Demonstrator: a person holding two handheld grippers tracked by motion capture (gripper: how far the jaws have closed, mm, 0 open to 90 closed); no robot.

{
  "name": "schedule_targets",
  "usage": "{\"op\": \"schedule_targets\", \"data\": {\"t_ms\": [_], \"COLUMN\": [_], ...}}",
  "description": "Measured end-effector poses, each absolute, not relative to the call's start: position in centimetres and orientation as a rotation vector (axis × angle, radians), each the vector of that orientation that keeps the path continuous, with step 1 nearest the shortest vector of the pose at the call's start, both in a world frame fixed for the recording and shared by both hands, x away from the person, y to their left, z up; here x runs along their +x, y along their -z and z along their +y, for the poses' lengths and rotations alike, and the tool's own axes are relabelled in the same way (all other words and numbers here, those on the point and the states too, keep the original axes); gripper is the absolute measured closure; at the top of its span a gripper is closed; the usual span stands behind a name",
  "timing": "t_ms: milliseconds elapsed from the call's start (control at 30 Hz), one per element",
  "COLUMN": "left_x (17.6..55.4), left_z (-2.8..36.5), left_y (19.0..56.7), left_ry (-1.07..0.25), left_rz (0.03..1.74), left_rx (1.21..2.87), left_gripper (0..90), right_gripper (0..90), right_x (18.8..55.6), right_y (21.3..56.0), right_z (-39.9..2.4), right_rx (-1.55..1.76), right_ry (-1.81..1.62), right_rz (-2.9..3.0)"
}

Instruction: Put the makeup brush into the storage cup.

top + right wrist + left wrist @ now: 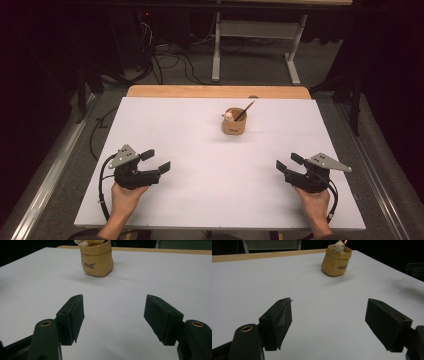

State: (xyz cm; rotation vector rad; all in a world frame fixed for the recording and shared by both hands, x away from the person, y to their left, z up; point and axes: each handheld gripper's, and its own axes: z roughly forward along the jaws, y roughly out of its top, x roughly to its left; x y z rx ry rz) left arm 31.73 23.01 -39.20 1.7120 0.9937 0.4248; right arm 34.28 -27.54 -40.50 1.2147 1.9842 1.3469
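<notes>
My left claw sits at the lower left of the high view, resting over the white table, with my hand gripping it from the bottom edge. Its jaws stand wide apart with nothing between them; in the left claw's own view only bare table shows in the gap.

My right claw sits at the lower right of the high view, my other hand behind it. Its jaws are also spread wide and hold nothing, with bare white surface showing between them in its own view.

The small tan pouch stands upright a little right of centre in the upper half of the high view, well apart from both claws. It carries a dark printed word on its side. A small pale figure peeks over its rim on the left, and a thin dark stick leans out toward the upper right.

In the left claw's view the pouch is at the top, right of centre; in the right claw's view it is at the top, left of centre.
</notes>
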Motion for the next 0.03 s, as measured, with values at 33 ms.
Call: {"op": "schedule_targets", "data": {"t_ms": [33], "left_x": [31.72], "left_z": [23.02], "left_y": [39.20], "left_ry": [-0.425], "left_rz": [0.994], "left_rx": [1.712], "left_gripper": [21.9], "right_gripper": [34.4], "right_x": [34.27], "right_y": [40.50], "right_z": [-27.52], "right_rx": [1.212], "right_ry": [-1.348], "right_rz": [1.985]}}
